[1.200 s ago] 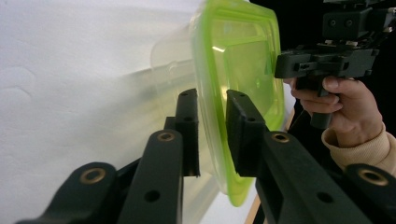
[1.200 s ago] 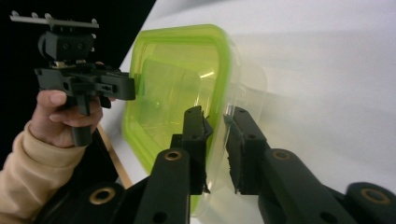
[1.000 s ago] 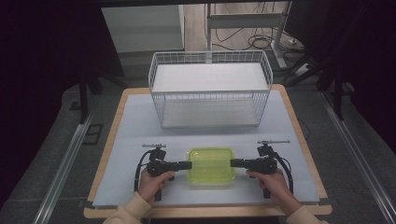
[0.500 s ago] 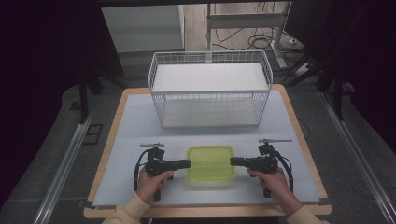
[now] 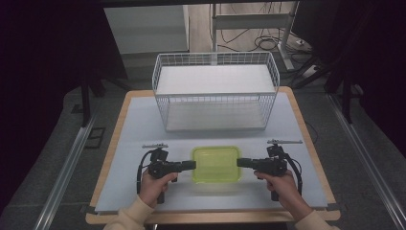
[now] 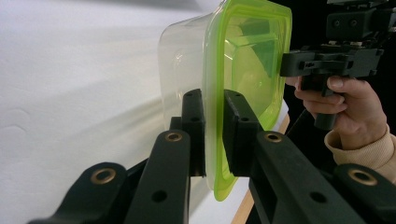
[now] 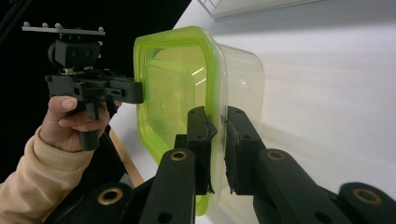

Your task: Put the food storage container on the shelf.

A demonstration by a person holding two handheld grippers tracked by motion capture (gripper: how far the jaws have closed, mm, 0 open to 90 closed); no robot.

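Sitting at the back of the pale table [image 5: 139, 129] is a white wire basket [image 5: 215, 91]; nearer the person, a clear plastic tub with a lime-green lid [image 5: 216, 164]; left gripper [image 5: 190, 165] clamped on its left rim, right gripper [image 5: 242, 162] clamped on its right rim.

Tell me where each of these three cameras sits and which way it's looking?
High view: above the person's side, facing forward and down on the table, wire basket and lidded container; both forearms show.
Left gripper view: on the left gripper, looking along its jaws clamping the container's rim.
Right gripper view: on the right gripper, likewise.
Both gripper views share the container and the opposite hand.
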